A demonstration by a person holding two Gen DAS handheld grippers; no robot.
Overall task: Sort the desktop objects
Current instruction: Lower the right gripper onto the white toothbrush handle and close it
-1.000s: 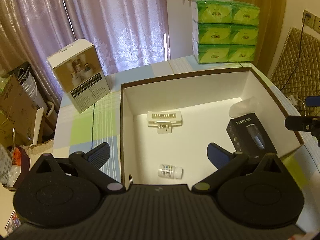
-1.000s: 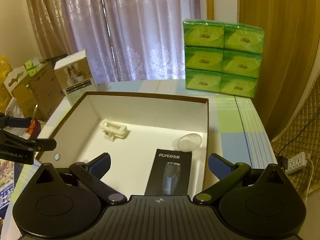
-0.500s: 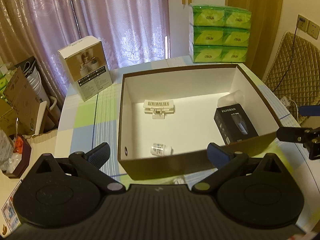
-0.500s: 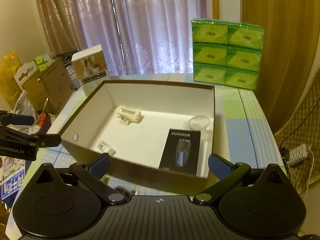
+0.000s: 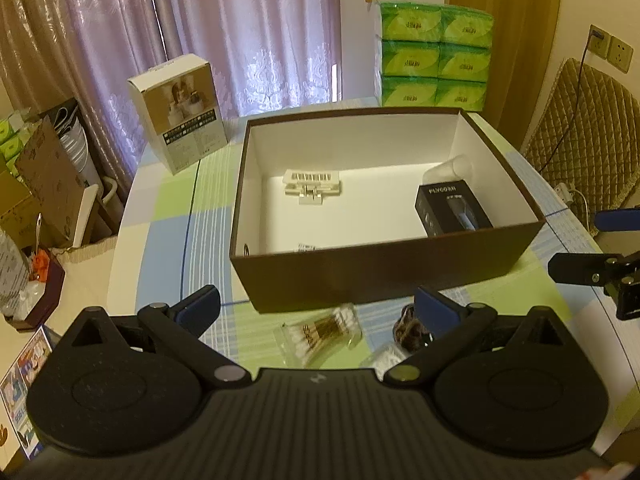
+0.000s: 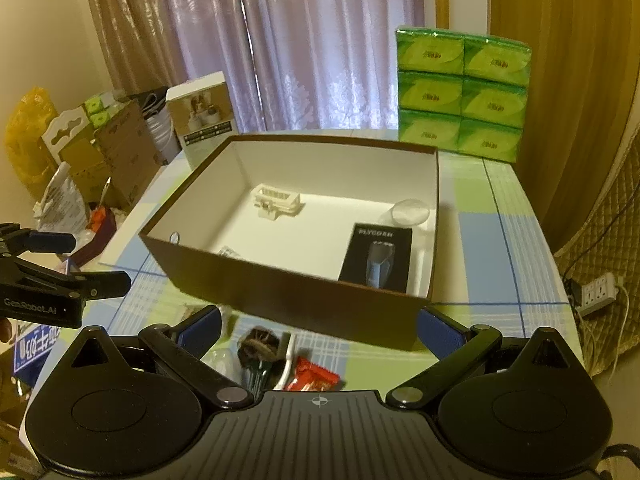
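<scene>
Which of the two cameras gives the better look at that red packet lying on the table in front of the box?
The right wrist view. There the red packet lies in plain sight between the open fingers, just before the brown box, beside a dark round thing. The left wrist view does not show the packet at all; it shows a pack of cotton swabs instead.

Setting: a room in a home — lilac lace curtains (image 5: 240, 28) across the window, a checked tablecloth (image 5: 168, 216) on the table. Green tissue packs (image 6: 460, 92) stacked at the far edge; cardboard boxes (image 6: 116, 152) crowd the floor — a quilted chair (image 5: 580, 128) alongside.
</scene>
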